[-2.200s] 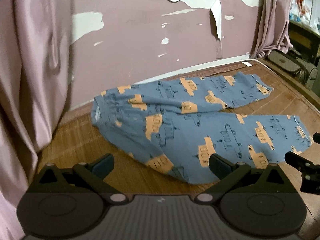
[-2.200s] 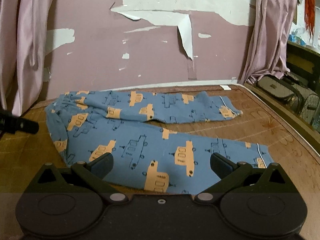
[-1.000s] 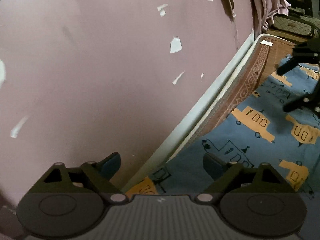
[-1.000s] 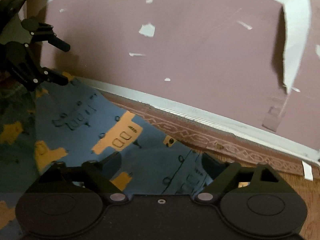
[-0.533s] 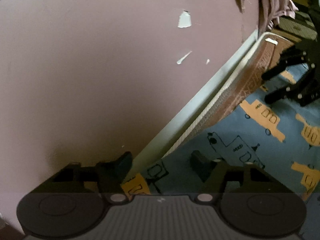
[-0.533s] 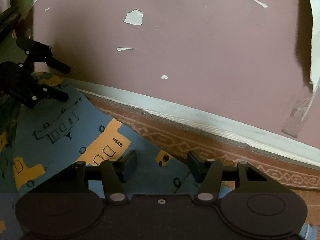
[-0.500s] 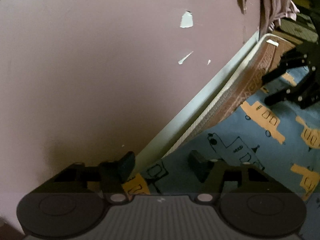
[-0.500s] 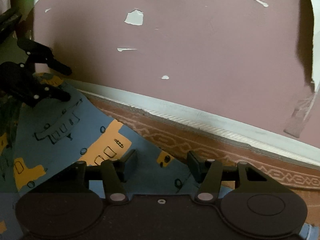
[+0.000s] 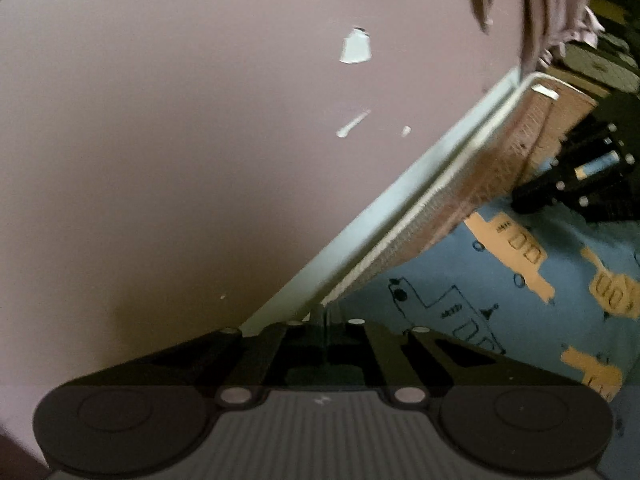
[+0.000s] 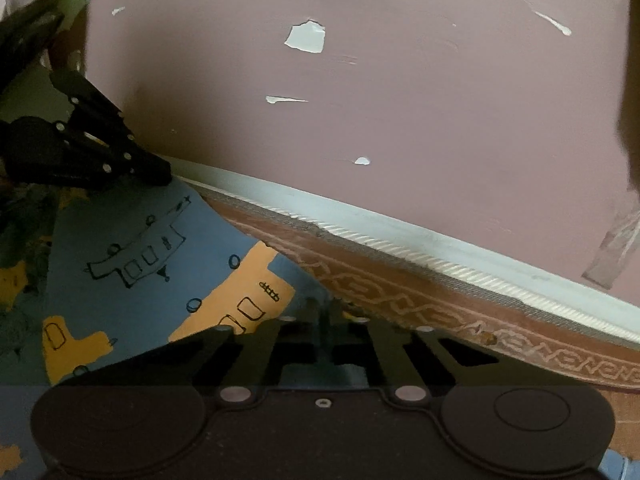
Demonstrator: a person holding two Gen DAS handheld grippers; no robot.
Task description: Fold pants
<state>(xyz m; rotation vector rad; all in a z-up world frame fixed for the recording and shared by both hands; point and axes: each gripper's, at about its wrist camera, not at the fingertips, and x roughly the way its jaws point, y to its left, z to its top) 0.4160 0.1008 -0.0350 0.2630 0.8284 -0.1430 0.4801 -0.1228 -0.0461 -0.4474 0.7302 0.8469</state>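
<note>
Jaws of both grippers, left [image 9: 325, 320] and right [image 10: 325, 312], pinching far edge of soft blue truck-print pants [image 10: 132, 264].

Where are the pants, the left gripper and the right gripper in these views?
pants [image 9: 460, 276]: left wrist view, blue fabric beside a printed vehicle.
left gripper [image 9: 325, 322]: left wrist view, closed fingertips at the pants' far edge.
right gripper [image 10: 325, 312]: right wrist view, closed fingertips at the pants' edge.

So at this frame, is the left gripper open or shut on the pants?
Shut on them. The left gripper has its fingers drawn together at the far edge of the blue pants, beside the mat border.
</note>
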